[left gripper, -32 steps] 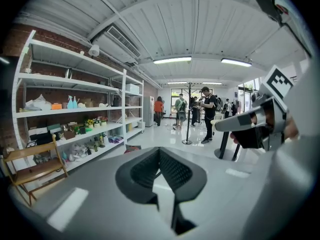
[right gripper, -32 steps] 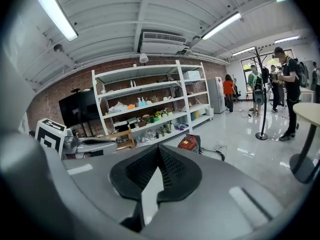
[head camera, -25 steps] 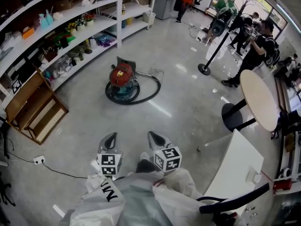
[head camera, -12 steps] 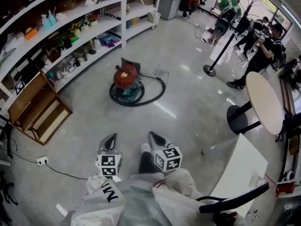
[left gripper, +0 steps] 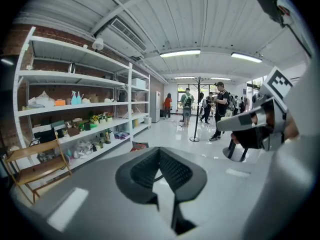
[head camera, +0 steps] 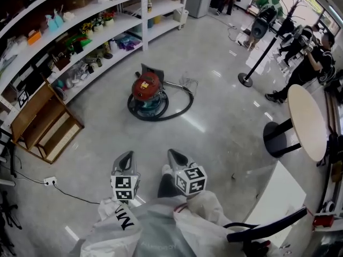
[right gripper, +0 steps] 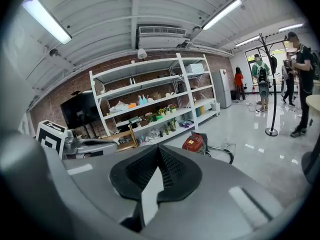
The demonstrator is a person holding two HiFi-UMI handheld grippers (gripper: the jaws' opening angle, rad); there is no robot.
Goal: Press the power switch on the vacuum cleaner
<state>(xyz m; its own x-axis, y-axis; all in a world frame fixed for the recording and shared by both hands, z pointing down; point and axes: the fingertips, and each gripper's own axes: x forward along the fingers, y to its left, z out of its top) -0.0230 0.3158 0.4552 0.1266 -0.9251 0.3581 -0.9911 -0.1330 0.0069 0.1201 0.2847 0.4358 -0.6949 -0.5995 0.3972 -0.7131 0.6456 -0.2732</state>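
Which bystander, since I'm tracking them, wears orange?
The standing person beside the tall grey cabinet at the far end; nobody else's top is orange.

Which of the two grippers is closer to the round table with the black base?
Right. The round table stands far off to the right gripper's right; the left gripper is held beside it, on the side away from the table.

The vacuum cleaner [head camera: 146,90] stands on the floor [head camera: 214,143], ahead of the left claw [head camera: 127,155] and right claw [head camera: 173,153] and well apart from both. Shelving [head camera: 80,33] runs along the left beyond it; a round table [head camera: 306,122] stands far right.
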